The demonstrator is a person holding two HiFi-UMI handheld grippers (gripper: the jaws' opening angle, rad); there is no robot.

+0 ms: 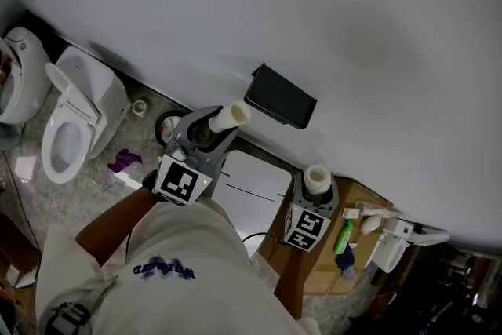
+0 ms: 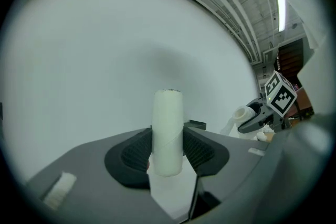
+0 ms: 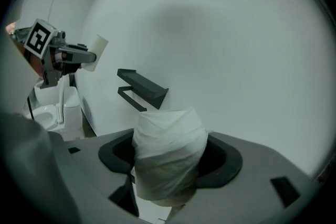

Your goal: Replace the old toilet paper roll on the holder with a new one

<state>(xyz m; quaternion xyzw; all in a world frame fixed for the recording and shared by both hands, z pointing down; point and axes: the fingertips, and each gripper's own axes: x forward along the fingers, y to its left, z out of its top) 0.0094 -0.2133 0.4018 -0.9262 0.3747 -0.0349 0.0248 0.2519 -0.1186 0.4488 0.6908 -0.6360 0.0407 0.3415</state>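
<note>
- Step in hand: the swap is midway. The old roll (image 2: 168, 131), little more than a thin white tube, is off the holder (image 3: 142, 87) and clamped upright between the narrowed jaws of the left gripper (image 2: 168, 153).
- The right gripper (image 3: 169, 168) has its jaws spread wide on the new roll (image 3: 168, 157), plump and loosely wound, with the pads pressing its sides.
- In the head view the black holder sits on the white wall between the two grippers, and the bar (image 3: 129, 97) under its small shelf is bare.
- Next move, as I judge it: carry the new roll to the bar's open end and thread the core on (which end is open I can't tell), then put the spent tube aside.
- Writing: the blue print on the person's shirt (image 1: 163, 271) is too blurred to read, and the green bottle (image 1: 343, 235) shows no legible label. The gripper cubes carry only square markers.
</note>
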